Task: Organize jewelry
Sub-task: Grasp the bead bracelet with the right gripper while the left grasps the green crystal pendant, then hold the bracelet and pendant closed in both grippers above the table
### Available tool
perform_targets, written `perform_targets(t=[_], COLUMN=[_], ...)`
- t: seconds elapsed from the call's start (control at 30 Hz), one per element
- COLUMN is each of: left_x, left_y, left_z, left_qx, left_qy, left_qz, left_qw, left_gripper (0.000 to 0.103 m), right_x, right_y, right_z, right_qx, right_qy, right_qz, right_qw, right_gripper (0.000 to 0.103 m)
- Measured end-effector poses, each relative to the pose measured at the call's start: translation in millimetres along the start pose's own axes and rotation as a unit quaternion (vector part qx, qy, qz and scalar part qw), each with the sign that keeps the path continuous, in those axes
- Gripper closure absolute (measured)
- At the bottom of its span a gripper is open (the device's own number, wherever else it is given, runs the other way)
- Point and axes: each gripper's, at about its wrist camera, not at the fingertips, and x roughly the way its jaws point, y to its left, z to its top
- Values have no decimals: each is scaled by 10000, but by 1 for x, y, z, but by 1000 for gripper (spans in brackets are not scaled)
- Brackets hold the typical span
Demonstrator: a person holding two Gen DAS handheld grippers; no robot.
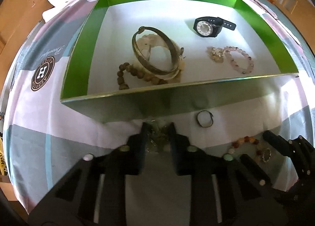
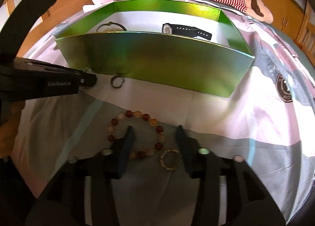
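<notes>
Blurred trinket (image 1: 157, 137) between left jaws

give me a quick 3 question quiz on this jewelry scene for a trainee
1. True or false: the watch lies inside the box.
2. What lies under the open right gripper? a) watch b) amber beads c) box
3. Fill in: the left gripper is shut on a ____, just in front of the box wall.

Key
1. True.
2. b; the beads lie on the sheet, outside the box.
3. chain.
</notes>
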Motion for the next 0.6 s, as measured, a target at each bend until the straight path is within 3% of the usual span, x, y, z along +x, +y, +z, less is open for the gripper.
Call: perform_targets(t=[0.13,0.33,0.47,0.6], left_x=[-4,-17,-31,-37], left_y=[2,6,2,-1], left_z=[-3,-10,-13,-17], left_qx=[41,54,186,301], left_qy=[26,99,-124,-178], left_qz=[-13,-153,80,80], left_qw=[10000,9998,9997,9994], left_gripper=[84,84,84,85], right_x=[-2,-10,-11,-5], right_y=[-4,-9,-9,-8], right_z=[2,3,3,0], right_qx=[90,157,158,145], right_qy=[-38,-143,-162,-71], right_qz=[37,35,7,-10], right_qw=[9999,9998,9997,9999], right_gripper=[91,93,93,93])
